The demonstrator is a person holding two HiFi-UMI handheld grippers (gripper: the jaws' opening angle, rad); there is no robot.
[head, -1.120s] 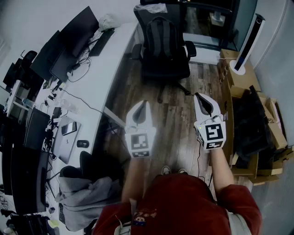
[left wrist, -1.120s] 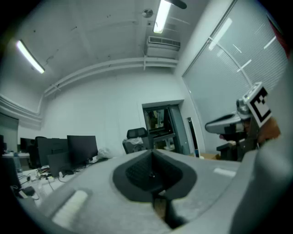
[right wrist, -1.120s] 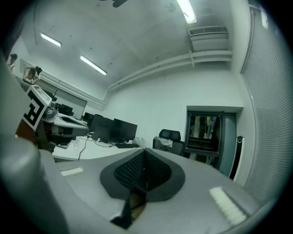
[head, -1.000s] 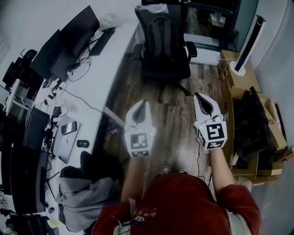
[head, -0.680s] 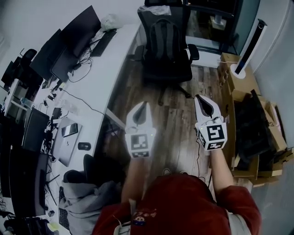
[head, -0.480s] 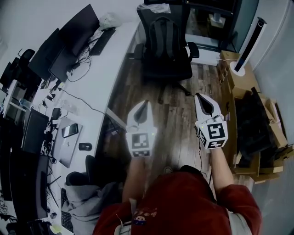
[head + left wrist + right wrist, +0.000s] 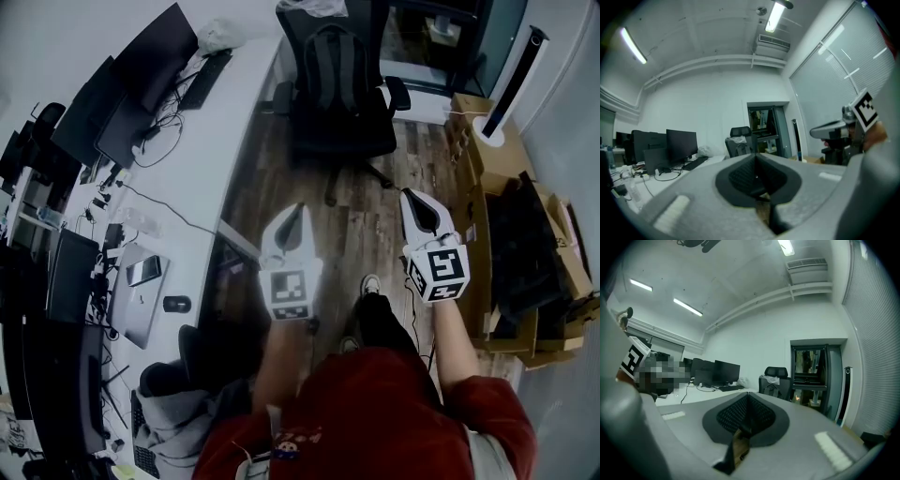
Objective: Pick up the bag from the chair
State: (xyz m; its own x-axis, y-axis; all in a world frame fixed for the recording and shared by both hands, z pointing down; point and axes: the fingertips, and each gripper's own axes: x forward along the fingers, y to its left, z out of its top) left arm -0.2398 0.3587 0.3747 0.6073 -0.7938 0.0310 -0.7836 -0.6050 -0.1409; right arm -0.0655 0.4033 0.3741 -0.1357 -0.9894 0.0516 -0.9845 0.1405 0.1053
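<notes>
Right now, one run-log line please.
stage: pre-grasp | backpack: on office chair, untouched | left hand-held gripper: shut, empty | right hand-held gripper: shut, empty

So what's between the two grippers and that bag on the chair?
In the head view, only bare wooden floor and the chair's wheeled base.

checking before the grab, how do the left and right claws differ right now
The left claw hangs beside the white desk; the right claw is near the cardboard boxes. The right claw's tip sits slightly further up the head view than the left claw's. Both are shut, empty and point toward the chair holding the bag.
</notes>
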